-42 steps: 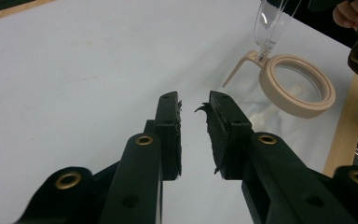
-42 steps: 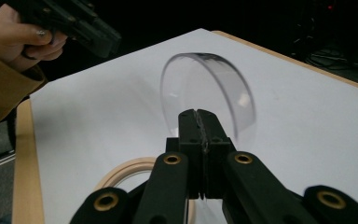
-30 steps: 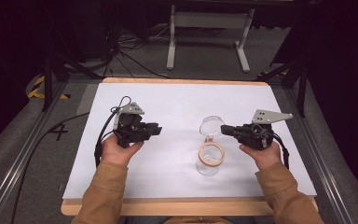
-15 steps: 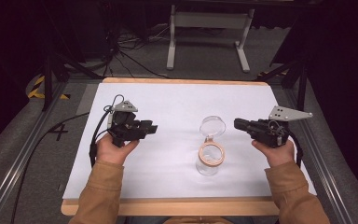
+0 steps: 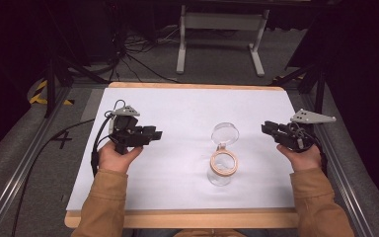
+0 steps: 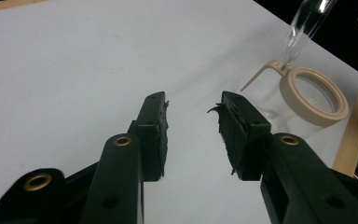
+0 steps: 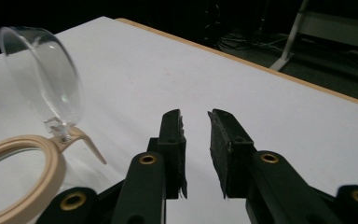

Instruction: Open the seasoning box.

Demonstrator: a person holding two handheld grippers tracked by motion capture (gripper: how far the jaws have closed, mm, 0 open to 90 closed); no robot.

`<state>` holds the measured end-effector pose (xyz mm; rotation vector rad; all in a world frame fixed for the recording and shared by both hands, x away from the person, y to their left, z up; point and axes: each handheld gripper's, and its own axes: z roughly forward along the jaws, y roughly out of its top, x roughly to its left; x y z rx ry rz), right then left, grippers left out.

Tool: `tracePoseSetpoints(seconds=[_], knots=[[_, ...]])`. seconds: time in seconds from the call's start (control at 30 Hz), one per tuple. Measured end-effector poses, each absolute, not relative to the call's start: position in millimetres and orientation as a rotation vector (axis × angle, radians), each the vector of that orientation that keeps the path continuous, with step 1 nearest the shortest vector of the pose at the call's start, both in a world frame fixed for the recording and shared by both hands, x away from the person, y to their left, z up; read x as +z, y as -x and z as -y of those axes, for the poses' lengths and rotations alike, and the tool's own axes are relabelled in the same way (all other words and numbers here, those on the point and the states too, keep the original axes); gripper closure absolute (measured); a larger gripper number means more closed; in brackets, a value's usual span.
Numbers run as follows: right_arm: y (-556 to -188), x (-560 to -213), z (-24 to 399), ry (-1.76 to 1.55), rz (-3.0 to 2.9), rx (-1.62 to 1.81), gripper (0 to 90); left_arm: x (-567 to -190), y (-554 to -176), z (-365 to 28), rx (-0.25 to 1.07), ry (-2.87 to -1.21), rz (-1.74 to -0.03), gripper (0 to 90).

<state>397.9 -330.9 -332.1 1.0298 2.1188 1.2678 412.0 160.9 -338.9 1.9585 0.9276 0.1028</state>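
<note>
Clear glass jar (image 5: 221,168) with tan ring and raised clear hinged lid (image 5: 225,133) upright on white counter (image 5: 177,108), between grippers. Left gripper (image 5: 154,135) fingers apart, right gripper (image 5: 267,127) fingers narrowly apart, both just opening, empty.

Hand-held gripper (image 6: 193,121) open, empty; jar (image 6: 303,100) beyond, lid (image 6: 307,18) up.

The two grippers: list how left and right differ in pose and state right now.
The left gripper sits farther from the jar; the right gripper sits nearer it. The left's jaws gape wider than the right's. Both have just been opening, are empty, and point inward toward the jar.
</note>
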Motion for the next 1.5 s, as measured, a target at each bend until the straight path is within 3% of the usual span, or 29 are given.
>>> tracePoseSetpoints(seconds=[0.2, 0.7, 1.17, 1.5], knots=[[-409, -346, 346, -1.133, -2.12, 1.205, 67.4, -352, -420, -165, 0.125, -1.961, -0.963, 55.6], [-430, -379, 374, -1.287, -2.106, 1.107, 52.9, -388, -430, -161, 0.265, -2.045, -0.98, 55.2], [-445, -413, 365, -1.333, -2.229, 0.915, 50.8, -424, -445, -156, 0.188, -2.117, -1.087, 54.8], [-447, -423, 348, -1.283, -2.322, 0.867, 49.1, -427, -447, -153, 0.177, -2.154, -1.085, 54.8]])
